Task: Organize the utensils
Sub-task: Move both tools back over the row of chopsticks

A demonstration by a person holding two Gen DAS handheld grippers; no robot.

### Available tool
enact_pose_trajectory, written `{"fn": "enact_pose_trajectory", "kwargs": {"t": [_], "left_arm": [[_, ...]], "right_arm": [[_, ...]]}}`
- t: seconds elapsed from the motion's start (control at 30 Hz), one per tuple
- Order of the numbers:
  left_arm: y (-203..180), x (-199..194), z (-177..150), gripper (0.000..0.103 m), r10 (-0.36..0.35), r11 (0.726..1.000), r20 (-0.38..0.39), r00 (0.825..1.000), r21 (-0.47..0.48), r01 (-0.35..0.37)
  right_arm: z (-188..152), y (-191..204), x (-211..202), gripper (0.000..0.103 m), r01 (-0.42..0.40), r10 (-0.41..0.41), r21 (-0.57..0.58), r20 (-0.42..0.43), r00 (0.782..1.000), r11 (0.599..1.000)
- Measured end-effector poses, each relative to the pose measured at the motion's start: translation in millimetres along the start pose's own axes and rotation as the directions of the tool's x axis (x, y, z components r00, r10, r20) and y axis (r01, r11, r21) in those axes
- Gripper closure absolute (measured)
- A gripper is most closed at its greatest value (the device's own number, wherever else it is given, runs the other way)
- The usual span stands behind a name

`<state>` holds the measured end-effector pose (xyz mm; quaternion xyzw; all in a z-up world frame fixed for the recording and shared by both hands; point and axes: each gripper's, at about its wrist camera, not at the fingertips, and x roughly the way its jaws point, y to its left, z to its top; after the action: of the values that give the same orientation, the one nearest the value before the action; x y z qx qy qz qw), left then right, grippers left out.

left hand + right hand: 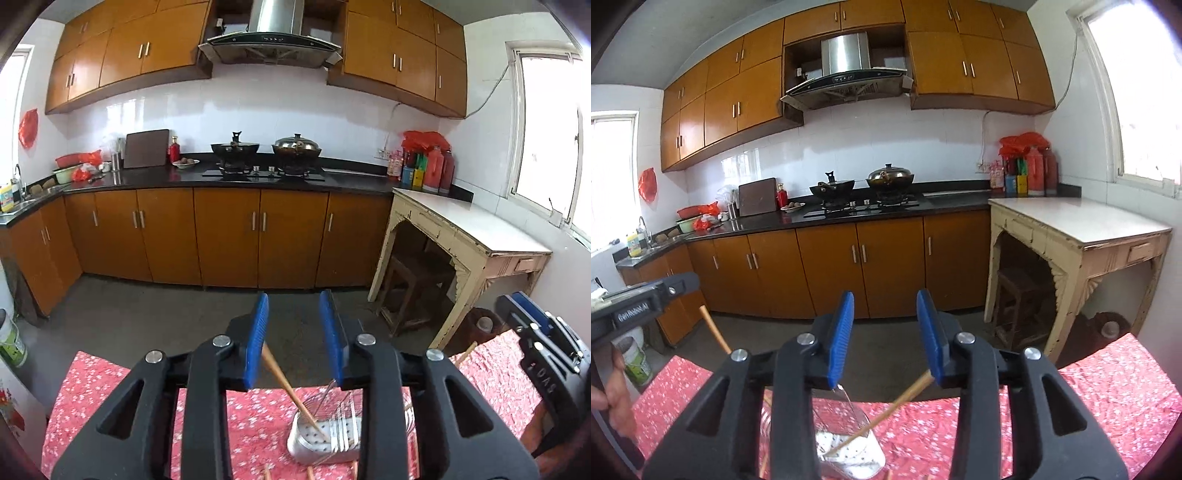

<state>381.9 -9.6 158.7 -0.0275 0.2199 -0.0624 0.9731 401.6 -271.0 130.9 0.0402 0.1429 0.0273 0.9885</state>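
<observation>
A metal utensil holder (325, 439) with perforated walls stands on the red flowered tablecloth (110, 387). A wooden chopstick (291, 391) leans in it, its top against my left gripper's left blue pad. My left gripper (295, 339) is open above the holder. In the right wrist view the holder (853, 450) sits below my right gripper (886, 336), which is open; a chopstick (886, 413) leans in it, its top by the right pad. Another chopstick (714, 330) sticks up at the left. More chopstick ends (309, 472) lie at the near edge.
The other gripper shows at the right edge (543, 350) and the left edge (635, 306). Beyond the table are a grey floor, brown cabinets (229, 236), a stove with two pots (266, 155), and a cream side table (469, 225) with a stool beneath.
</observation>
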Motion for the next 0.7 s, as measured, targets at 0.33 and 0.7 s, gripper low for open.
{"fn": "enact_pose_trajectory", "kwargs": {"t": [0.33,0.7], "left_arm": [[31,-75,-51,0.056,0.033,0.999,0.028,0.999,0.010,-0.033],[61,-118,-169,0.050,0.099,0.995,-0.071,0.993,-0.014,-0.100]], "right_arm": [[-50,-28,-77,0.065,0.022,-0.022,0.016,-0.058,0.998,1.000],[-167,-71,-133,0.065,0.134,-0.125,0.023,-0.241,0.962,0.991]]}}
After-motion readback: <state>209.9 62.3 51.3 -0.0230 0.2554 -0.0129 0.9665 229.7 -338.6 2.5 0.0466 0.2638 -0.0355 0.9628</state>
